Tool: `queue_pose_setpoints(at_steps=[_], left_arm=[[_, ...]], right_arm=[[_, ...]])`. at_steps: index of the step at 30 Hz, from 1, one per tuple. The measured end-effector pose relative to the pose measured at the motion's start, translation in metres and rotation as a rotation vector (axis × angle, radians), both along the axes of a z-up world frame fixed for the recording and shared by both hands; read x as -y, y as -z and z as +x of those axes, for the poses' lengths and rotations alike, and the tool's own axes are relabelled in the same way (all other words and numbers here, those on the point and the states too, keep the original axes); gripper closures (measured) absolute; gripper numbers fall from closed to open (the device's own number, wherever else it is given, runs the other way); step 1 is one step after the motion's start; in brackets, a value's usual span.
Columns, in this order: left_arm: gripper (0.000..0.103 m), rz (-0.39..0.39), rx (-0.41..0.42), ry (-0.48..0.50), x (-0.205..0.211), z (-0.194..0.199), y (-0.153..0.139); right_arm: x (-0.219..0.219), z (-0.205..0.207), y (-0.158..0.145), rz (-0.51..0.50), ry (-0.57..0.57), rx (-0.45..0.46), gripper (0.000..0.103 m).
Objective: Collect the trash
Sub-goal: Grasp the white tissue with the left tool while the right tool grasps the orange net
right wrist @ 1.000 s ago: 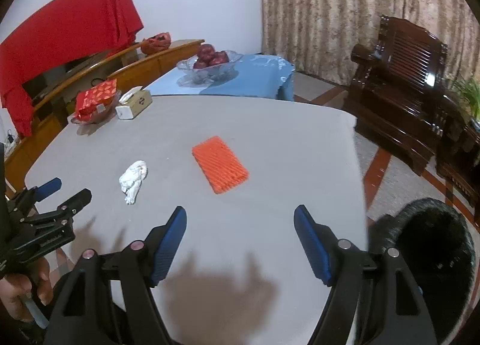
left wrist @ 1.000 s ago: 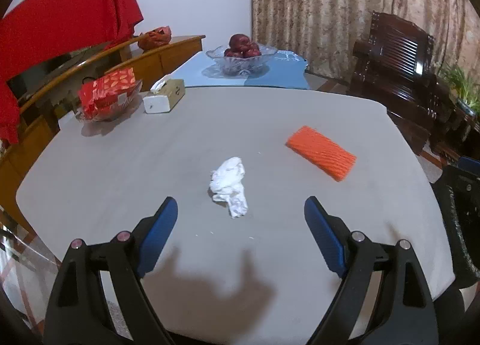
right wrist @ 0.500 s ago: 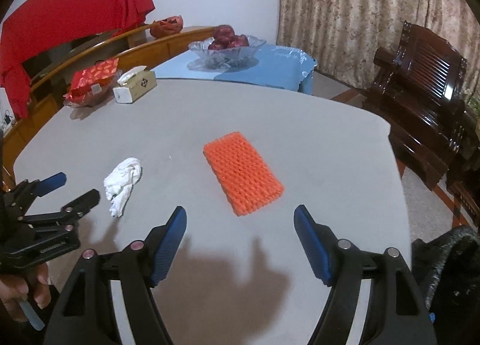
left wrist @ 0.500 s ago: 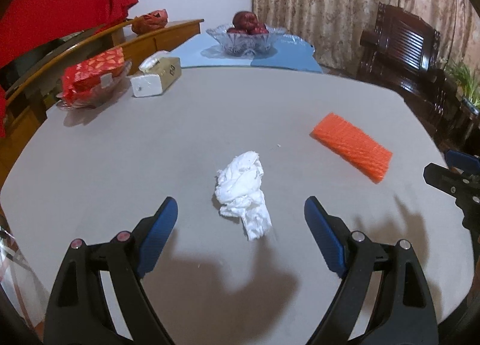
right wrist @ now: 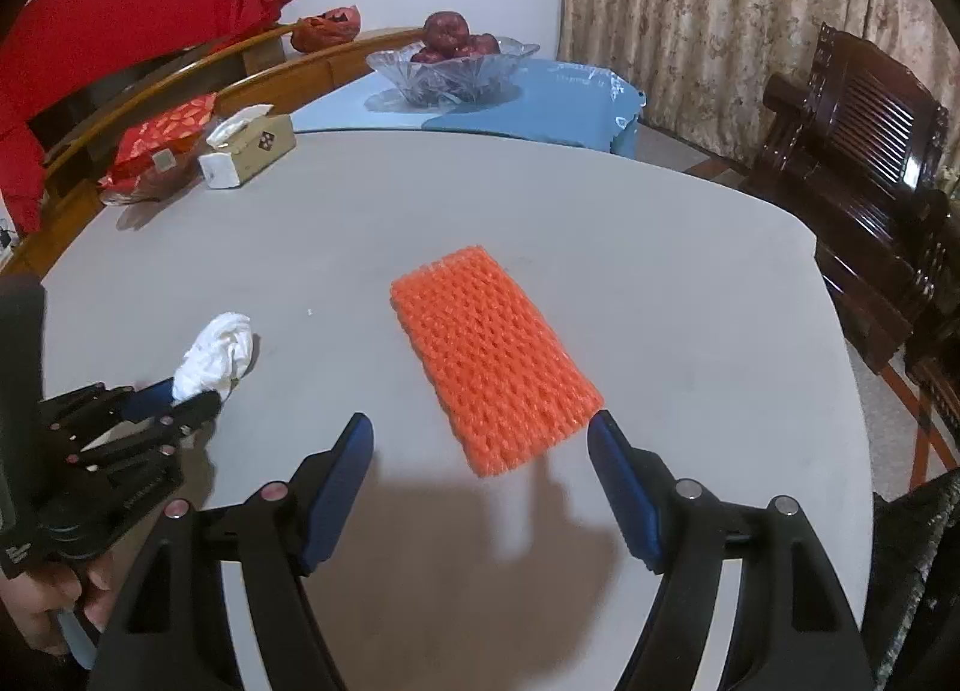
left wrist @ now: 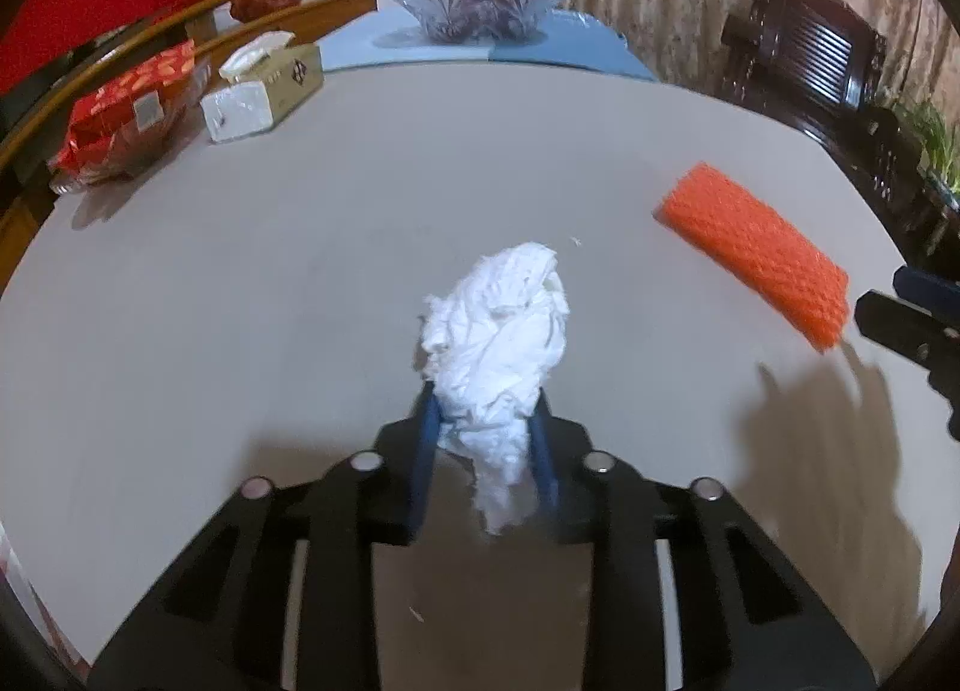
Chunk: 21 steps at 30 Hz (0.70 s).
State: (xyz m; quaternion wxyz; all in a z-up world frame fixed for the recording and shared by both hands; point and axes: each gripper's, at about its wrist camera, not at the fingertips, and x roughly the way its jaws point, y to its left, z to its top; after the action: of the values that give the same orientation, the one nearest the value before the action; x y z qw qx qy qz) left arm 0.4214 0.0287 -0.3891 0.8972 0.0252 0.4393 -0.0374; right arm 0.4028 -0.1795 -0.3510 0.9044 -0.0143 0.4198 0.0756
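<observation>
Grey bench (left wrist: pixel 300 283) carries both scraps: left tool (left wrist: pixel 485 421), jaws just closing, clenches the crumpled tissue (left wrist: pixel 498 325); right tool (right wrist: pixel 480 439) gapes, orange foam net (right wrist: pixel 489 355) at its 12 o'clock.

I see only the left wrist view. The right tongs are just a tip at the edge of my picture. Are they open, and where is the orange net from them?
Observer: The right tongs stand wide open. The orange foam net lies just ahead, its near end between their tips; no pad presses it.
Operator: Is my tissue off the table?
Observer: From the side, the left tongs have just been closing on the white tissue; its far end seems to rest on the table.
Operator: Anything past the table's right edge?
Observer: A dark bag-like thing, blurred.
</observation>
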Motion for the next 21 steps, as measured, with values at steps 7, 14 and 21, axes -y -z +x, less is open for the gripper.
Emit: queue_pose_setpoints(at_steps=[7, 14, 21], left_arm=[[0.083, 0.023, 0.095, 0.005, 0.003, 0.01, -0.019], [0.083, 0.019, 0.133, 0.013, 0.007, 0.02, -0.031], [0.083, 0.012, 0.129, 0.014, 0.01, 0.026, -0.032]], right_arm=[[-0.003, 0.021, 0.013, 0.002, 0.007, -0.021, 0.03], [-0.003, 0.041, 0.032, 0.004, 0.026, -0.07, 0.036], [0.007, 0.045, 0.034, 0.016, 0.024, -0.072, 0.086]])
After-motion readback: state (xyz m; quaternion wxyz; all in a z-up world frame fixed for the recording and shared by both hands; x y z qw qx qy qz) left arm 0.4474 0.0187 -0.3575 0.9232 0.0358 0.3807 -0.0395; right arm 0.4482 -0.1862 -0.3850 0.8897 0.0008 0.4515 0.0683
